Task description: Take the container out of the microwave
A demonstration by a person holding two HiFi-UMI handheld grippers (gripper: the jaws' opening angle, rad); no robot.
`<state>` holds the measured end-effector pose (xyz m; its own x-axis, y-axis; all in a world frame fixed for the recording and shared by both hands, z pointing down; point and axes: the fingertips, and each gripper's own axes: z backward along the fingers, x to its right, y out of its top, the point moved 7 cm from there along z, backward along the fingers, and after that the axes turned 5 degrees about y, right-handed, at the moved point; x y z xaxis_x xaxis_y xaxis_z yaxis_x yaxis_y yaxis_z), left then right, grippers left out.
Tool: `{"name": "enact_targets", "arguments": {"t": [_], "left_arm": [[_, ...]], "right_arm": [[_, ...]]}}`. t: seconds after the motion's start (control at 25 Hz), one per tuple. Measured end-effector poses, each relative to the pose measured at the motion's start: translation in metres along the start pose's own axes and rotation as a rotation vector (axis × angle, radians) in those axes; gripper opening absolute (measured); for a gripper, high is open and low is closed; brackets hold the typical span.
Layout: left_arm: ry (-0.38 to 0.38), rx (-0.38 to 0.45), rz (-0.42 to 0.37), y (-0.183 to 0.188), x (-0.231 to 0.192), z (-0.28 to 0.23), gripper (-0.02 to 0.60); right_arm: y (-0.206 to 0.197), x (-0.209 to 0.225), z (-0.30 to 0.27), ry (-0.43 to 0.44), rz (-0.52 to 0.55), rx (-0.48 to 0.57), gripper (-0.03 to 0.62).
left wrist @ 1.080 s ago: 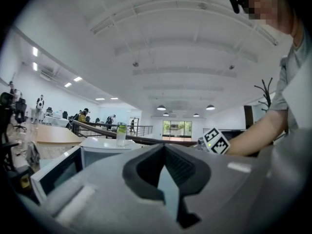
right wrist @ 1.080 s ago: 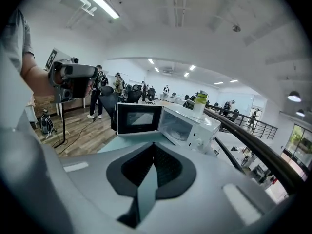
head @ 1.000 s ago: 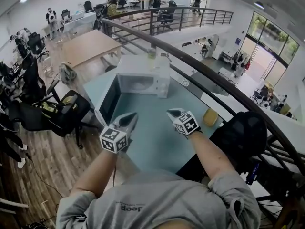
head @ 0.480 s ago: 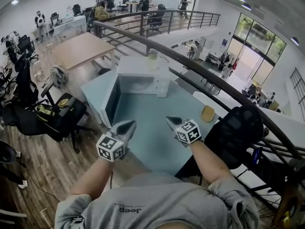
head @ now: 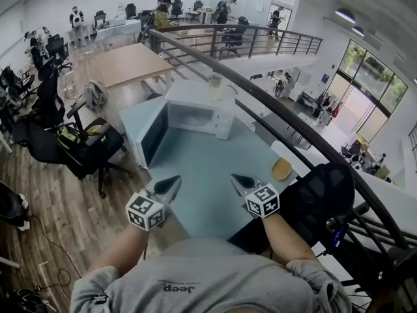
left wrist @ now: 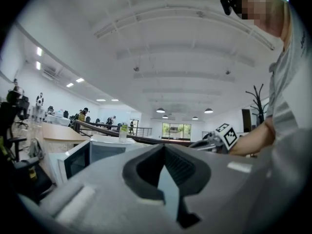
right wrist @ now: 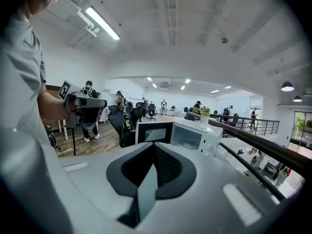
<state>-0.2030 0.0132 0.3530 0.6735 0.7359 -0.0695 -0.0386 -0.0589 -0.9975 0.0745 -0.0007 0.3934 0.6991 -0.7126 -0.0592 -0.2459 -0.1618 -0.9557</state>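
Note:
A white microwave (head: 195,113) stands at the far end of the pale blue table (head: 202,168), its door (head: 151,135) swung open to the left. Its pale inside shows nothing I can make out. A small yellowish round container (head: 281,169) lies on the table near the right edge. My left gripper (head: 168,186) and right gripper (head: 244,182) hover side by side over the table's near part, well short of the microwave. Both are shut and empty, as the left gripper (left wrist: 165,147) and right gripper (right wrist: 155,145) also show close up. The microwave (right wrist: 187,135) lies ahead of both.
A bottle (head: 215,83) stands on top of the microwave. A dark curved railing (head: 273,109) runs behind the table and down the right. Black office chairs (head: 85,149) crowd the left side and a black seat (head: 322,194) the right. A wooden table (head: 130,64) lies beyond.
Both grippers have drawn back toward me, away from the microwave, to the table's near part. They stay shut and empty.

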Motion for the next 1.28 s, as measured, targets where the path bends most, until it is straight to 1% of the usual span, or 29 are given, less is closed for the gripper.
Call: {"name": "enact_targets", "arguments": {"t": [0.08,0.2,0.32,0.44,0.56,0.72,0.84,1.0,1.28], "left_arm": [[0.026,0.012,0.024,-0.001,0.02,-0.001,0.018],[0.058,0.029,0.054,-0.005,0.046,-0.006,0.018],[0.075,0.034,0.043,-0.009,0.064,-0.011,0.018],[0.084,0.028,0.042,-0.01,0.071,-0.014,0.02],[0.09,0.017,0.041,-0.015,0.067,-0.017,0.02],[0.084,0.002,0.053,-0.021,0.049,-0.025,0.018],[0.066,-0.002,0.063,-0.023,0.036,-0.033,0.018],[0.044,-0.001,0.061,-0.022,0.025,-0.045,0.018],[0.028,0.005,0.073,-0.018,0.015,-0.051,0.018]], "right_arm": [[-0.003,0.003,0.019,0.024,0.012,0.014,0.004],[-0.014,0.011,0.045,0.049,0.001,0.033,0.005],[-0.024,0.021,0.062,0.062,-0.026,0.055,0.005],[-0.03,0.03,0.074,0.063,-0.053,0.075,0.003],[-0.038,0.04,0.08,0.05,-0.089,0.09,0.003],[-0.042,0.048,0.072,0.043,-0.124,0.106,0.003],[-0.038,0.052,0.063,0.033,-0.13,0.118,0.003],[-0.028,0.061,0.055,0.03,-0.166,0.154,0.003],[-0.029,0.061,0.049,0.026,-0.185,0.156,0.003]]}}
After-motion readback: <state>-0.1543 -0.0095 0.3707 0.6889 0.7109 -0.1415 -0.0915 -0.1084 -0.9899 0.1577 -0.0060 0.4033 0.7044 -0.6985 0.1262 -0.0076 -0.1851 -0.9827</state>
